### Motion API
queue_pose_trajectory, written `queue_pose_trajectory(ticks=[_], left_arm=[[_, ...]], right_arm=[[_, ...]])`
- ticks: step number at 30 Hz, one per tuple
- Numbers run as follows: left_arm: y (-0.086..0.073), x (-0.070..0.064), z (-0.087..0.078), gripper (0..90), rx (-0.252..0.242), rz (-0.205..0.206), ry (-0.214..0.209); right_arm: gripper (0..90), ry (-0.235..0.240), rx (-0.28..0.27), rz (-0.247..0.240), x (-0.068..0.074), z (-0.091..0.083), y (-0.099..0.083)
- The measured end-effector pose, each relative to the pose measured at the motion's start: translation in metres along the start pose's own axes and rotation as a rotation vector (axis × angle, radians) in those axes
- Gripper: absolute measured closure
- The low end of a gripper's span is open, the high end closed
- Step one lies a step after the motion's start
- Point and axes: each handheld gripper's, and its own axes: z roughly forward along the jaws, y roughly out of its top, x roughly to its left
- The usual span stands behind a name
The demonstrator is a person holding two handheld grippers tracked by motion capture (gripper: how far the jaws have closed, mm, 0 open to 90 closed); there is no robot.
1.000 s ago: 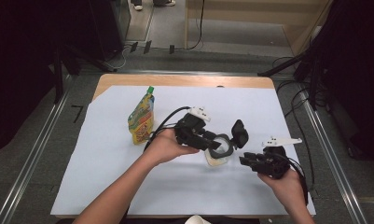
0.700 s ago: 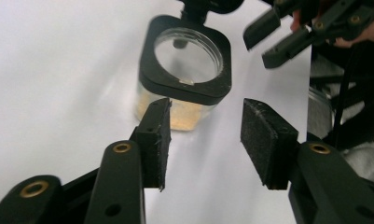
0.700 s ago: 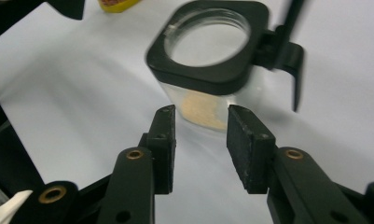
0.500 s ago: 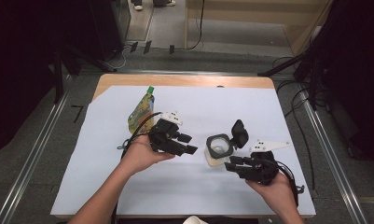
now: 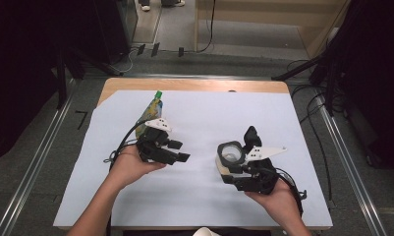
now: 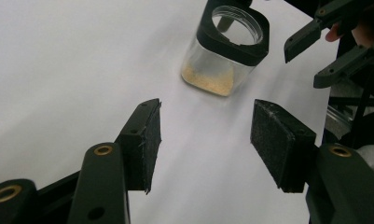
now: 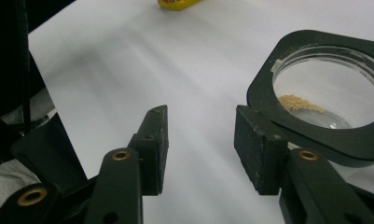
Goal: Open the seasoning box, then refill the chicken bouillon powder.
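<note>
Clear squarish jar (image 6: 226,51), black rim, perhaps tan powder inside, left gripper (image 6: 205,135) and right gripper (image 7: 201,149) agape, empty.

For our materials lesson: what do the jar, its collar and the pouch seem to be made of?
Jar: clear, glossy plastic or glass; the beige powder shows through.
Collar: matte black, probably moulded plastic.
Pouch: glossy printed flexible film, likely plastic, with a green cap.

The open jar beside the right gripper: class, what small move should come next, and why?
Probably the right gripper should shift sideways so its open jaws straddle the jar. The jar stands uncapped on the white sheet with a little tan powder inside, just off the jaws' side, and the left gripper sits apart, also open.
</note>
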Motion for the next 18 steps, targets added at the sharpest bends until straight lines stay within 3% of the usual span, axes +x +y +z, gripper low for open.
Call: queue_pose_trajectory(ticks=[11, 18], left_arm=[[-0.012, 0.013, -0.021, 42.7, -0.037, -0.050, 0.039], [-0.018, 0.019, -0.035, 44.7, -0.032, -0.063, 0.075]], right_arm=[[51.2, -0.025, 0.006, -0.005, -0.002, 0.008, 0.004], [49.7, -0.034, 0.015, -0.021, -0.002, 0.011, 0.005]])
